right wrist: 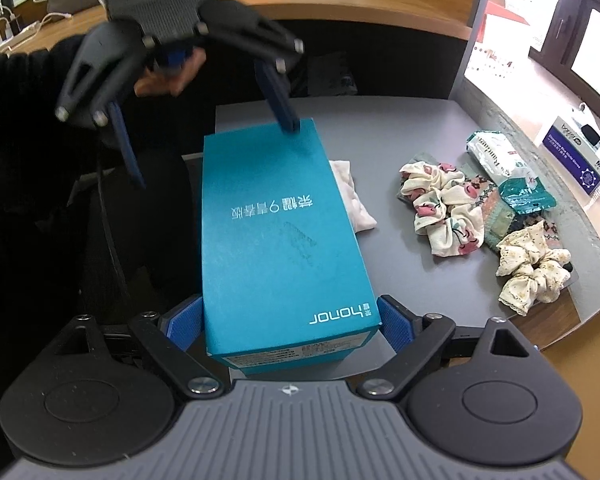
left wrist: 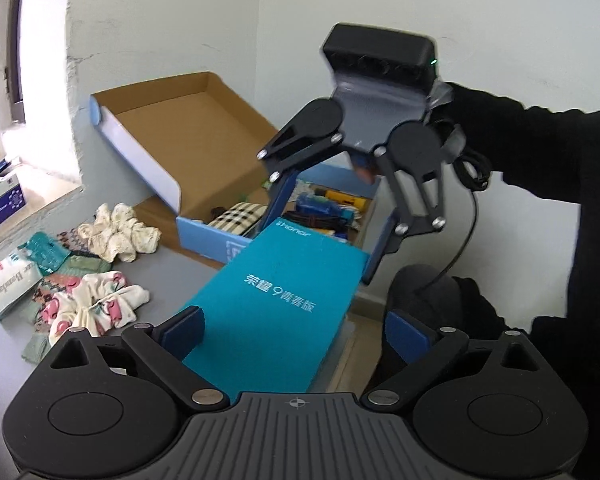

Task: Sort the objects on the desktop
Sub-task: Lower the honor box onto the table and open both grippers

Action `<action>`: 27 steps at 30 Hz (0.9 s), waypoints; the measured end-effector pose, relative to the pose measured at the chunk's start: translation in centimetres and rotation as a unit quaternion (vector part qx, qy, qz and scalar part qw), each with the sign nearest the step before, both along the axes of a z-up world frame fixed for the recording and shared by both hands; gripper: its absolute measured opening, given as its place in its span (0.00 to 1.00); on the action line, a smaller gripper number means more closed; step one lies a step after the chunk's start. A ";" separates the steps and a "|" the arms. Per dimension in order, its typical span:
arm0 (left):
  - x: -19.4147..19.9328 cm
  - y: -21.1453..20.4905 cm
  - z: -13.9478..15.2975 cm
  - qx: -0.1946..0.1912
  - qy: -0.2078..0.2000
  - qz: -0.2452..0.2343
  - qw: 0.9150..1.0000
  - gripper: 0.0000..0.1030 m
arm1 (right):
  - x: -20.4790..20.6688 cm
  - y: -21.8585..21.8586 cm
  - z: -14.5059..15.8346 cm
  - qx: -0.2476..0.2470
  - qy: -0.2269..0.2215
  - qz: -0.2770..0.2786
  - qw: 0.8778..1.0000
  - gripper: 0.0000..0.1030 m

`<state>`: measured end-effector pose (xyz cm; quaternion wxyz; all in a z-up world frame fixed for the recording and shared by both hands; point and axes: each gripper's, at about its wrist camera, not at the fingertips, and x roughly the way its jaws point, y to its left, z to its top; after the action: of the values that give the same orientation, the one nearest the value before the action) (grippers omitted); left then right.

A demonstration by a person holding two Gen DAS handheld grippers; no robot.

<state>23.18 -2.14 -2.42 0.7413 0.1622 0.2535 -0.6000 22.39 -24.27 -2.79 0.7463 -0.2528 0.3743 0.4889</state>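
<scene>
Right gripper (right wrist: 290,320) jaws clamp the teal phone box (right wrist: 276,232); left gripper (left wrist: 296,332) jaws spread.

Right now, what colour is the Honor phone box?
Teal-blue with pale lettering; the Honor phone box shows best in the right wrist view.

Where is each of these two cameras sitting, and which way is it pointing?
Left wrist view: sits on the left gripper, looking over the teal phone box toward an open cardboard box by the wall; the person's black sleeve shows.
Right wrist view: sits on the right gripper, which clamps that phone box, facing the opposite way; a bare hand shows behind the left gripper.
Shared: the phone box, the scrunchies, each other's gripper.
</scene>
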 end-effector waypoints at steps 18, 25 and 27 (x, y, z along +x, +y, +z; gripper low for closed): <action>-1.0 -1.2 -1.0 0.003 -0.015 -0.009 1.000 0.95 | -0.8 -2.0 0.9 0.051 -0.020 -0.074 0.996 0.19; -0.7 -1.1 -2.0 0.002 -0.010 0.004 1.000 0.95 | -0.9 -1.7 0.2 0.037 -0.015 -0.084 0.996 0.18; -0.9 -1.1 -2.4 0.008 -0.013 0.007 1.000 0.95 | -0.8 -1.4 0.1 0.031 -0.016 -0.085 0.996 0.18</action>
<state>22.24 -3.21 -4.84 0.7472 0.1741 0.2493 -0.5910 21.60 -25.65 -2.73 0.7984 -0.2048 0.3671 0.4312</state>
